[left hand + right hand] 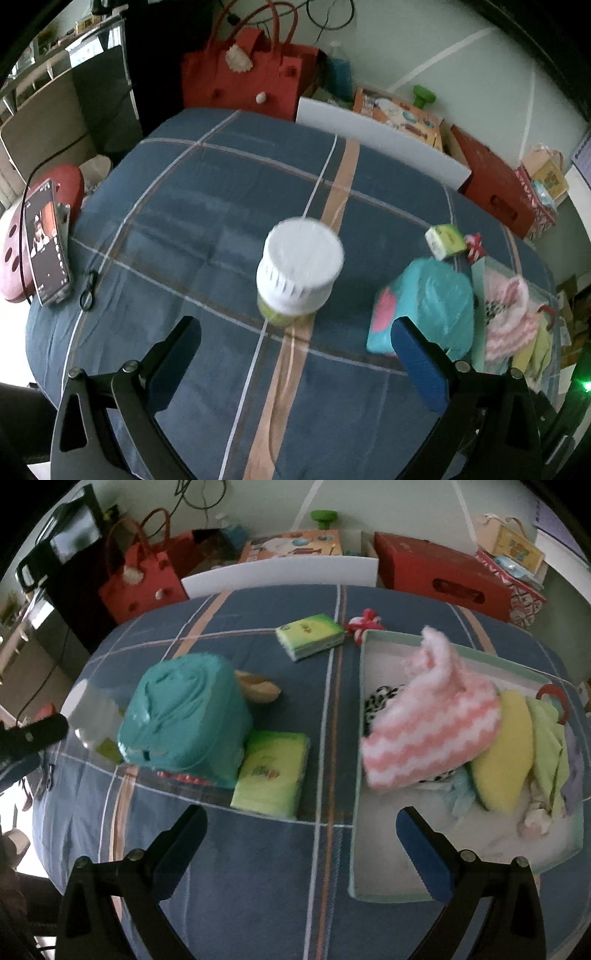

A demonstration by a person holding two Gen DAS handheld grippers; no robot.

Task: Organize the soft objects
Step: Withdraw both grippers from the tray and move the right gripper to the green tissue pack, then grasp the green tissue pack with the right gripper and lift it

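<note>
Sorting soft items into the shallow tray (360, 716): pink-white knit piece (432, 716) and yellow cloth (511, 746) are lying inside it. Both claws are hanging empty with jaws apart, right gripper (301, 843) facing the near tissue pack (273, 771), left gripper (295, 345) facing a white-lidded jar (301, 266) (hard, probably skip). Likely next: right clamping the tissue pack beside the teal bundle (188, 716)
</note>
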